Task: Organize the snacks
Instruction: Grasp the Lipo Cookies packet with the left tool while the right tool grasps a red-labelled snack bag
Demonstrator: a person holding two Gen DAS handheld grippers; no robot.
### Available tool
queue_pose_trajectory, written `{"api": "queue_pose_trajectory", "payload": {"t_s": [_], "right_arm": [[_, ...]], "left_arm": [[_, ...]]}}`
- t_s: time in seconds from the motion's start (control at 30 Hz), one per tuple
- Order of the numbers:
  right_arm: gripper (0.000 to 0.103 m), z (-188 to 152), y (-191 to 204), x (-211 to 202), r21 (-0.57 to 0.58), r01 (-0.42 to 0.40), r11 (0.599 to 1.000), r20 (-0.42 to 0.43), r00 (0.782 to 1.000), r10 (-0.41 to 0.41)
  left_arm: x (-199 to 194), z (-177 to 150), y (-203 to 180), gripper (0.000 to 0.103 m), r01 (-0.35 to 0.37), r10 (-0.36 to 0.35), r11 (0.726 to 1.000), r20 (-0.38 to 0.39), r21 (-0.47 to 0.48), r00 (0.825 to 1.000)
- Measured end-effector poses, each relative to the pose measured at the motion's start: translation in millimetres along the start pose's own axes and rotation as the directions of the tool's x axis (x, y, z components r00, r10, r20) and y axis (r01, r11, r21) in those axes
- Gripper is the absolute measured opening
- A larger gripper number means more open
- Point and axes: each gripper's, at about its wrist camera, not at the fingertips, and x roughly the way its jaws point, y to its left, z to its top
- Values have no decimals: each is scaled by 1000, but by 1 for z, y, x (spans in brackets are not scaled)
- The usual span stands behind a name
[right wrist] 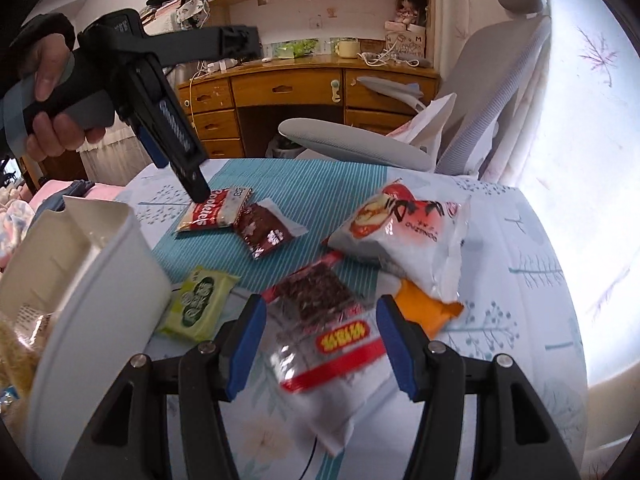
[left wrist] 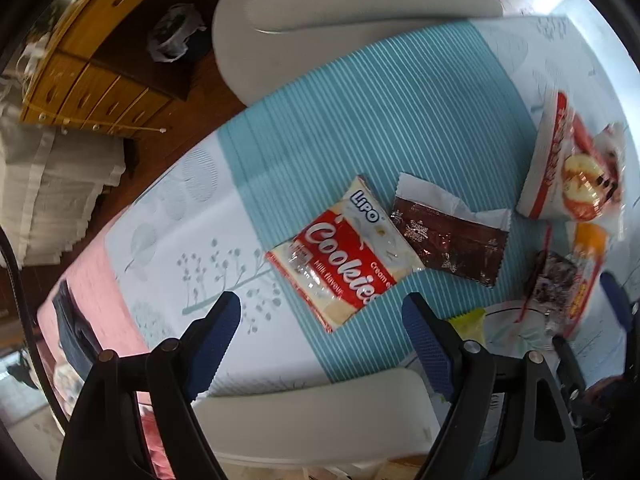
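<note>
Between the spread fingers of the right hand-held gripper (right wrist: 320, 344), which grasps nothing, lies a clear packet with red band (right wrist: 320, 340) on the table (right wrist: 500, 300). Left hand-held gripper (left wrist: 320, 316) is also spread wide and grasps nothing; its tips are at the near edge of the Lipo cookies packet (left wrist: 344, 252). Six packets I count: cookies, one brown wrapper (left wrist: 448, 236), one green packet (right wrist: 200, 304), one orange packet (right wrist: 428, 312), one big white-red bag (right wrist: 408, 232), the clear one. One white container (right wrist: 92, 280) stands at left.
</note>
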Motion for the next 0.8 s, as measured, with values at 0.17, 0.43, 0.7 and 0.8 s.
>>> {"api": "queue_pose_trajectory", "payload": {"t_s": [0.17,0.43,0.7,0.8], "right_arm": [[58,2,1,16,-21,-9,1000,-15,1000,9],[58,-2,6,25,-43,-32,999,-52,998,30],[52,-1,5,43,-9,-53,999,-125,991,51],[49,-2,2,43,15,-55,998,-118,991,56]], "left_arm": [[11,8,-9,82,-21,21,999,-4,40,1000],[25,21,-10,82,-39,40,998,-15,52,999],[33,25,-9,61,-14,15,999,-32,43,999],[31,26,-11,53,-16,17,1000,-28,18,999]]}}
